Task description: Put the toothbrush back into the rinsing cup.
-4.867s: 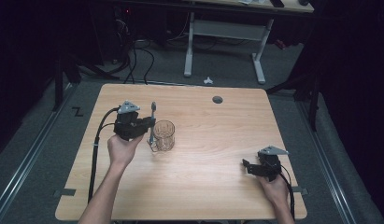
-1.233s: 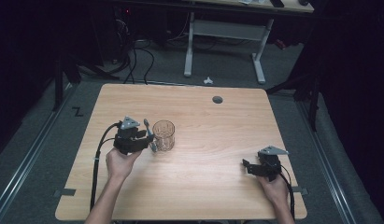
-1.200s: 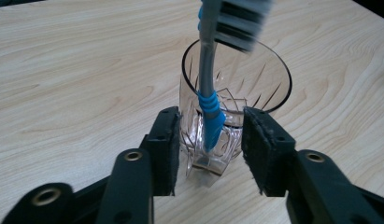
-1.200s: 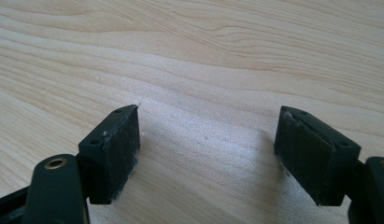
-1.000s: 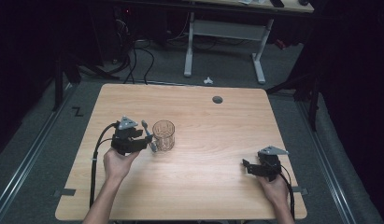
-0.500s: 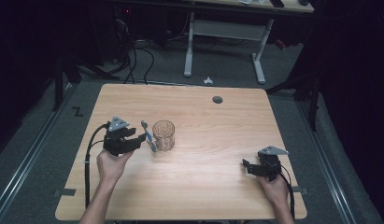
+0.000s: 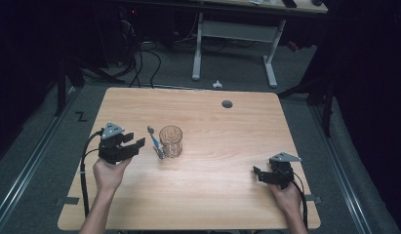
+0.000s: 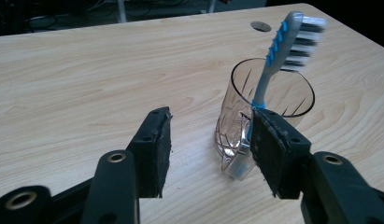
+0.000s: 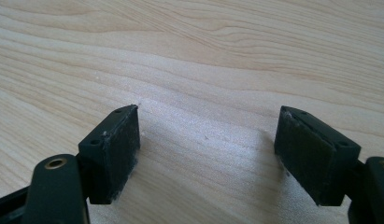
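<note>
Table point(image 7: 227, 195): light wood top, round cable hole point(image 7: 227, 104) near the far edge. Glass point(image 7: 170, 141): clear, cut pattern, upright, left of the table's middle; in the left gripper view it point(image 8: 266, 116) stands just beyond the jaws. Toothbrush point(image 7: 155, 143): white and blue handle, dark and white bristles at the top end; it stands outside the glass, its foot on the table at the near left of the glass base, the handle leaning against the glass wall, head up; in the left gripper view the toothbrush point(image 8: 278, 51) rises tilted past the rim, the head slightly blurred. Left gripper point(image 7: 139, 144): held in the left hand point(image 7: 109, 173), just left of the toothbrush and apart from it in the high view; jaws parted, nothing between the pads; in its own view the left gripper point(image 8: 210, 149) has one jaw in front of the lower handle, and whether that jaw touches it cannot be told. Right gripper point(image 7: 258, 173): held in the right hand point(image 7: 287, 197) near the table's near right corner, well apart from the glass; jaws spread wide over bare wood, as the right gripper point(image 9: 206, 154) shows in its own view, holding nothing. Floor point(image 7: 37, 146): grey, around the table
</note>
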Available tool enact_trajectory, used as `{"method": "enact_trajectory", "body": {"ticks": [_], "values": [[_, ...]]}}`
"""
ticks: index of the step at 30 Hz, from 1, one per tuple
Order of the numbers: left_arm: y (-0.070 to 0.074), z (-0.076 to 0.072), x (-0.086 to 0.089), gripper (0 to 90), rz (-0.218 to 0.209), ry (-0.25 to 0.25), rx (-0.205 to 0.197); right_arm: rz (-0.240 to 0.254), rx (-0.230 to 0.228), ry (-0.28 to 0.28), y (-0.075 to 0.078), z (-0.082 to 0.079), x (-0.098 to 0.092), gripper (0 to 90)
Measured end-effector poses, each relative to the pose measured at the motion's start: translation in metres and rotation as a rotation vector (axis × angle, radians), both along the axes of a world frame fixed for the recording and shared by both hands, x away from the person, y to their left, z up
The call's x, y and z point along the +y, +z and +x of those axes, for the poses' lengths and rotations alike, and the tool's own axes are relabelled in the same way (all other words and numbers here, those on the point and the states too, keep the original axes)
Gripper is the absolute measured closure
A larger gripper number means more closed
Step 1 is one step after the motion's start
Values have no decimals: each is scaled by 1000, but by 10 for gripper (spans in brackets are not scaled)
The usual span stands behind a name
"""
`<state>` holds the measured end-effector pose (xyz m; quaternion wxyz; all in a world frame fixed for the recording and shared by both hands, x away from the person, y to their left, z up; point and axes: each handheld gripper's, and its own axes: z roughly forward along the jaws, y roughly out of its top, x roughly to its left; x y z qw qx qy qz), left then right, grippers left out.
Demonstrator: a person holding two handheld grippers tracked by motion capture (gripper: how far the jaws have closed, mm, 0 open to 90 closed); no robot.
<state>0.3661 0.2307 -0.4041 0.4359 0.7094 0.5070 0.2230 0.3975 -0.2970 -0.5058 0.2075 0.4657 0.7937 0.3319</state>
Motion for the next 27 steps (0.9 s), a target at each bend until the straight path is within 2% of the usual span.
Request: {"method": "enact_trajectory", "body": {"ticks": [27], "values": [[0,-17,38,469,-46,94,-8,0,0,-1,0,0,0,225]]}}
